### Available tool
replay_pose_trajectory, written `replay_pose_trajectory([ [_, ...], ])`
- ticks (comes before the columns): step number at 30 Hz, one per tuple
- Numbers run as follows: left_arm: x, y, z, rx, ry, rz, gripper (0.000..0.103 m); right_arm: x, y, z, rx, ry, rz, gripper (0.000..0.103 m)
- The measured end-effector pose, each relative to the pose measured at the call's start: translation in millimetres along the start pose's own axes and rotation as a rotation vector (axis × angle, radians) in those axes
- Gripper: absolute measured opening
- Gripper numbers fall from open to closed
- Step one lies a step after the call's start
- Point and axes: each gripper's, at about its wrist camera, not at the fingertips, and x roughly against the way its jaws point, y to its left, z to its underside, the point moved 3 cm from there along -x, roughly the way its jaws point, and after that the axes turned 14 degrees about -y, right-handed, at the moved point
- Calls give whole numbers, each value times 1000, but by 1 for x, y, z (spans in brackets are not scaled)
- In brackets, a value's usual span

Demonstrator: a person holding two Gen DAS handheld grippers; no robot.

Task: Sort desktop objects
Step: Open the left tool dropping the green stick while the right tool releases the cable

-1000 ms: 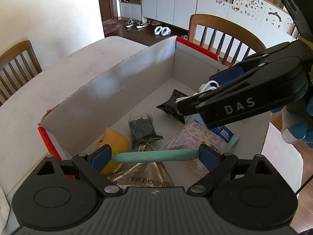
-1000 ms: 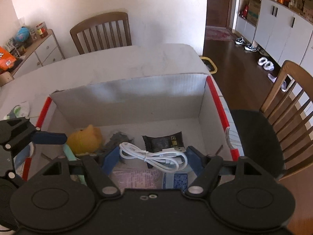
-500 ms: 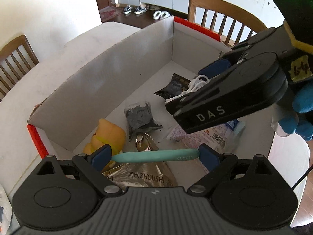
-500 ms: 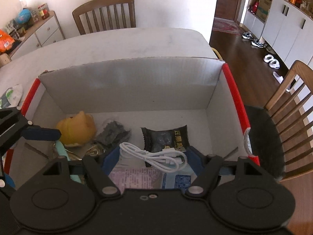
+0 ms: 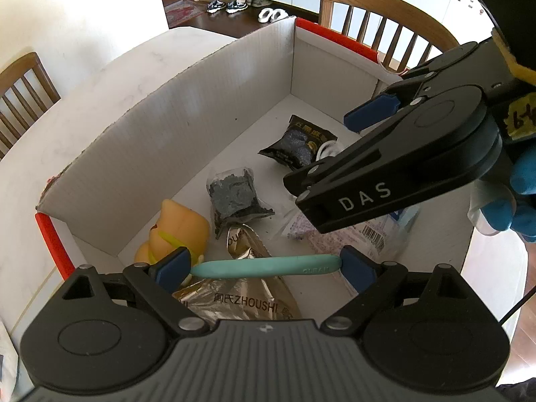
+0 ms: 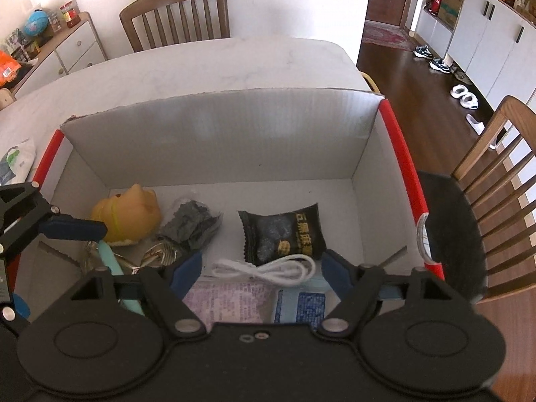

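The left tool (image 5: 266, 266) gripped the teal pen (image 5: 264, 265) endwise over the box (image 6: 214, 134), while the right tool (image 6: 261, 273), opening, straddled the white cable (image 6: 268, 269); both should release low inside.

The box (image 6: 214, 140) stands on the table (image 6: 201, 63), and everything lies on its floor. Seen from the right wrist, the duck toy (image 6: 129, 214) sits toward the box's left wall, the crumpled packet (image 6: 192, 222) just right of it, then the snack pouch (image 6: 283, 232) mid-floor. The cable (image 6: 264, 269) lies before the pouch, touching it.
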Motion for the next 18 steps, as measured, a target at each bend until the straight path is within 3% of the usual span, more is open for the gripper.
replay_pose_trajectory([
  [18, 22, 5, -1, 37, -72, -9, 98, 33, -5, -7, -19, -57, 11, 85],
])
